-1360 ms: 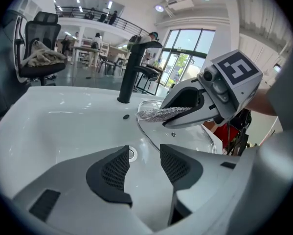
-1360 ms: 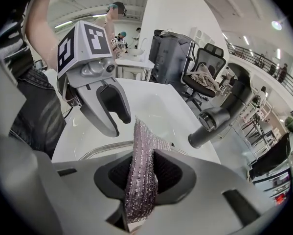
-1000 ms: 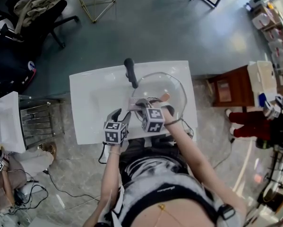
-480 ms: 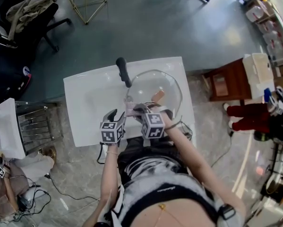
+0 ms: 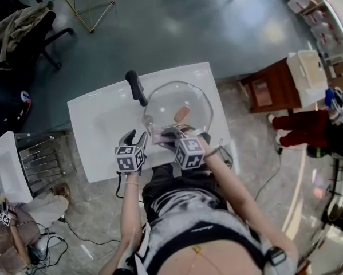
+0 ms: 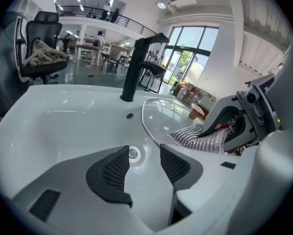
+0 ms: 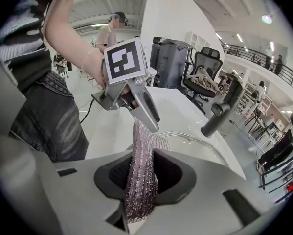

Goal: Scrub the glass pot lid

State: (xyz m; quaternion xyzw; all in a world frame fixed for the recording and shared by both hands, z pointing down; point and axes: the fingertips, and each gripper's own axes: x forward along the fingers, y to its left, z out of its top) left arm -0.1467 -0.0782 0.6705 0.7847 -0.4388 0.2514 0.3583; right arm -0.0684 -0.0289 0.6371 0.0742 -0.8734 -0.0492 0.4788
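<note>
The glass pot lid (image 5: 185,101) lies over the right half of the white sink (image 5: 102,125), its wooden knob (image 5: 181,114) facing up. My right gripper (image 5: 166,135) is at the lid's near rim, shut on a silvery scrubbing cloth (image 7: 142,166). The cloth (image 6: 200,138) rests on the lid's (image 6: 165,115) near edge. My left gripper (image 6: 144,163) stands open just left of the lid above the basin, with nothing between its fingers and the drain (image 6: 132,153) showing behind them. In the right gripper view, the left gripper (image 7: 145,107) appears just beyond the cloth.
A black faucet (image 5: 135,87) stands at the back of the sink, left of the lid. A dark office chair (image 5: 22,22) and a metal frame stand on the floor beyond. A wooden stand (image 5: 268,90) is to the right. A person's legs (image 5: 291,136) show at far right.
The head view has swung, so the sink sits further left in it. My right gripper has drifted slightly right along the lid's near rim with the cloth. Left gripper stays open.
</note>
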